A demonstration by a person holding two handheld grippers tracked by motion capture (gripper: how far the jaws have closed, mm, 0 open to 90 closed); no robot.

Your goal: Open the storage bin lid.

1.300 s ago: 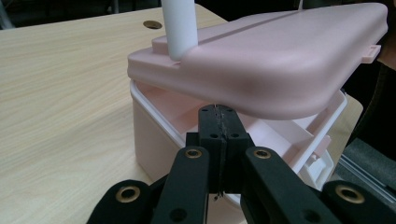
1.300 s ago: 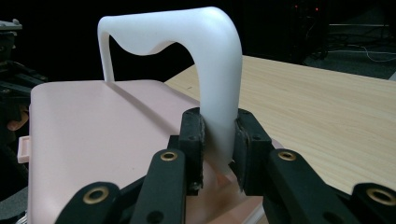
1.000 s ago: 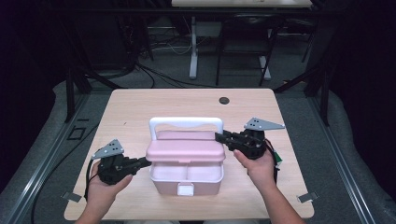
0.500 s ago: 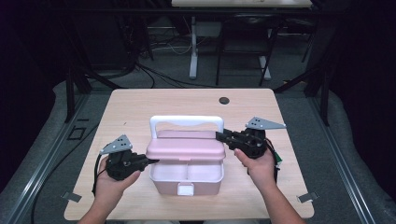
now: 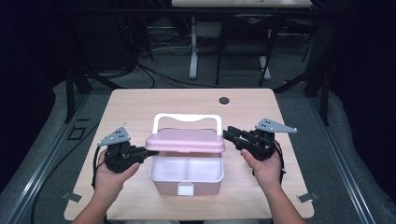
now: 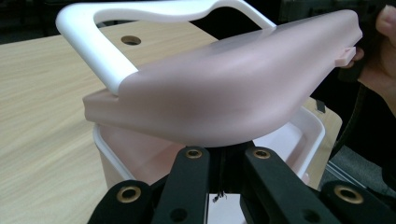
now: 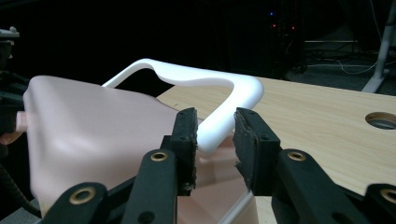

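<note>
A pink box [image 5: 184, 184] with two compartments stands on the table, its pink lid [image 5: 184, 140] tilted up over the back half and the white handle [image 5: 187, 117] behind. My left gripper [image 5: 150, 153] sits at the lid's left edge. In the left gripper view its jaws are closed together, the gripper [image 6: 224, 156] tucked under the lid [image 6: 224, 93]. My right gripper [image 5: 228, 134] is at the lid's right end. In the right gripper view it [image 7: 215, 126] stands open around a corner of the handle [image 7: 187, 74], beside the lid [image 7: 93, 121].
The wooden table [image 5: 140, 107] has a round cable hole [image 5: 224, 100] at the back. Dark floor, cables and table legs lie beyond its far edge. A hand [image 6: 378, 60] holds the other gripper past the lid's far end.
My left gripper has moved forward and in toward the box, reaching the lid's left edge. The lid stands slightly higher. The right gripper has hardly moved.
</note>
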